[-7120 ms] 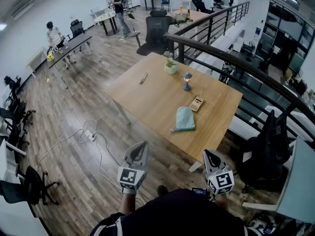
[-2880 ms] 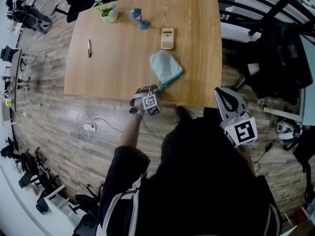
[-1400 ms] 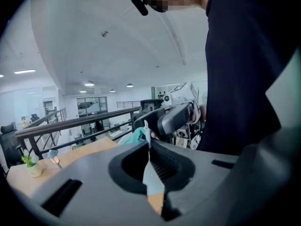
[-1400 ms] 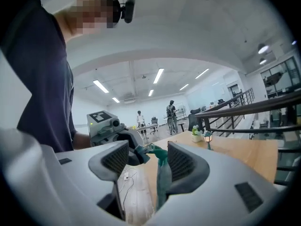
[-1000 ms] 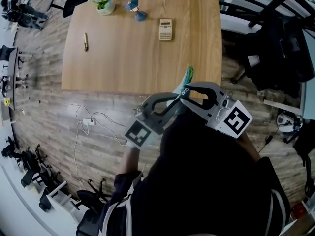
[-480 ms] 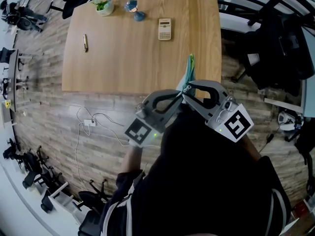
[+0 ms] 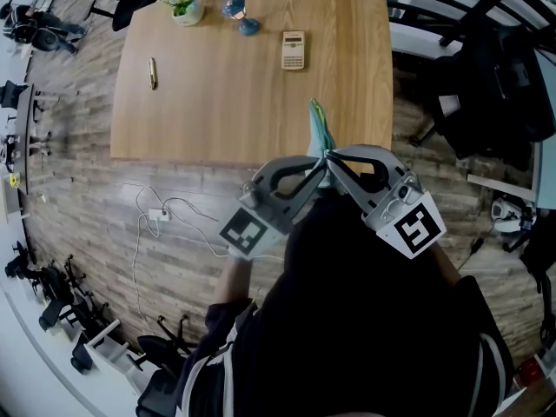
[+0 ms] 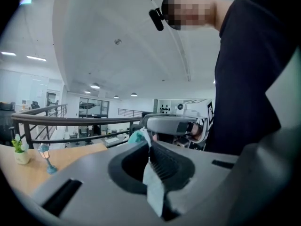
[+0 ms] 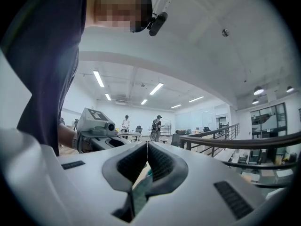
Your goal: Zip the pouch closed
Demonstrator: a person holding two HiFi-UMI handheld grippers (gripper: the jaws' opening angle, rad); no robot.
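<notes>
Above the near edge of the light wooden tabletop (image 7: 226, 102), close to its right corner, you are holding the pale teal fabric pouch (image 7: 321, 130) between both tools, and it is standing thin edge up, so the head view is showing it as a narrow strip. Your left gripper (image 7: 316, 164) is coming at it from the left and your right gripper (image 7: 332, 161) from the right, and their tips are almost meeting just at the pouch's near end.

In the left gripper view the jaws are pressing together on a fold of the pale fabric, which is hanging down between the ribbed pads (image 8: 164, 166) and bunching up past the tips. In the right gripper view the jaws are squeezed nearly flat against each other, and a thin sliver of teal pouch material is caught low between them. Which part of the pouch that sliver is, these views are not showing.

Along the far edge of the tabletop a small potted plant (image 7: 185, 9), a blue ornament (image 7: 241, 17) and a beige calculator (image 7: 294, 49) are sitting well apart from the pouch, and a brown pen-like stick (image 7: 153, 72) is lying near the left edge.
</notes>
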